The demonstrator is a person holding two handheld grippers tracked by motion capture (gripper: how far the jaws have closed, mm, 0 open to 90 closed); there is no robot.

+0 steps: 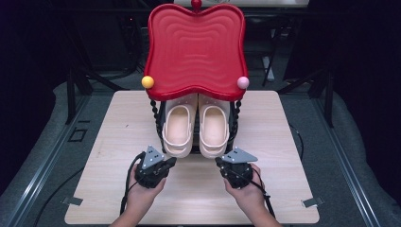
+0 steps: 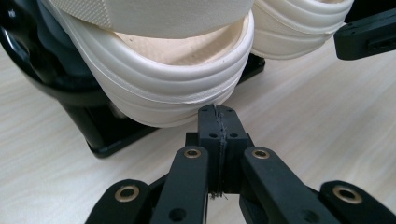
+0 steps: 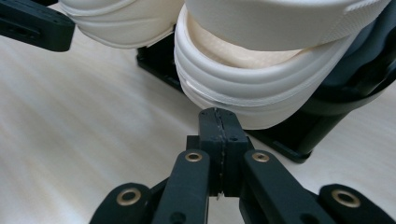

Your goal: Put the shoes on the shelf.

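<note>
A light wooden table (image 1: 113, 189) is seen from above, and at its far middle a black rack (image 1: 158, 124) is stood, topped by a large red tray (image 1: 195, 49) with a wavy surface. A yellow ball (image 1: 148, 82) and a pink ball (image 1: 243, 82) are fixed at the tray's two near corners. Under the tray, a pair of cream clogs is set side by side on the rack, heels toward the person — the left clog (image 1: 178, 128) and the right clog (image 1: 213, 128).

The left gripper (image 1: 171, 161) is held just before the heel of the left clog (image 2: 177, 79), its jaws pressed together with nothing between them; its tip is very near the heel rim, though contact cannot be told. The right gripper (image 1: 219, 162) is held likewise before the right clog (image 3: 261, 88) — jaws together, nothing clamped.
</note>
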